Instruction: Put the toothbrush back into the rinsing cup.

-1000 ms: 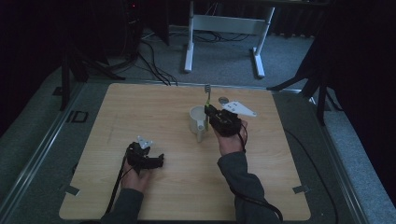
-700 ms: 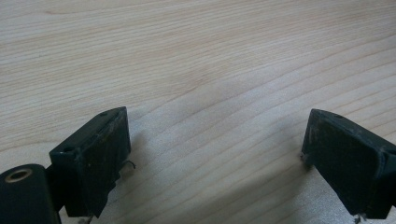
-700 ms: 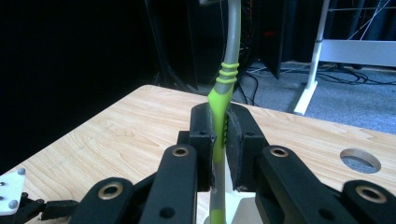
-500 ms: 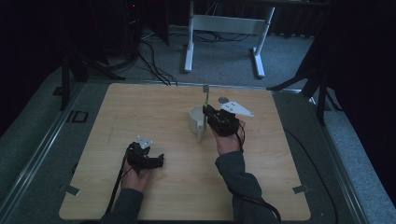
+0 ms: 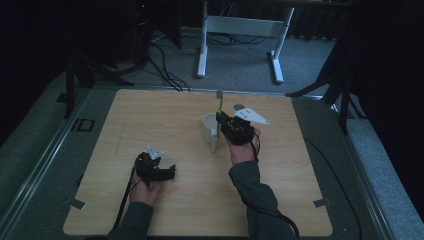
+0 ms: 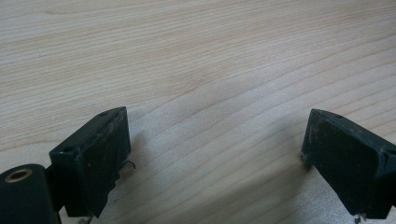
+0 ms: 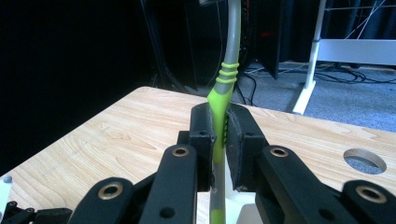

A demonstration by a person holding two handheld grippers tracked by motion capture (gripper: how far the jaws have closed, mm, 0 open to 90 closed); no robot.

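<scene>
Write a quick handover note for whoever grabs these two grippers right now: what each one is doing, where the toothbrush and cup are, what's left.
Right gripper: shut on the green and grey toothbrush, held upright, head up.
Left gripper: open, holding nothing, low over the bare wooden table at the near left.
White cup: upright mid-table; the toothbrush's lower end is at its right edge, whether inside it I cannot tell.
Done: toothbrush gripped.
Left, probably: settle the toothbrush in the cup or lift it clear, then release.
</scene>
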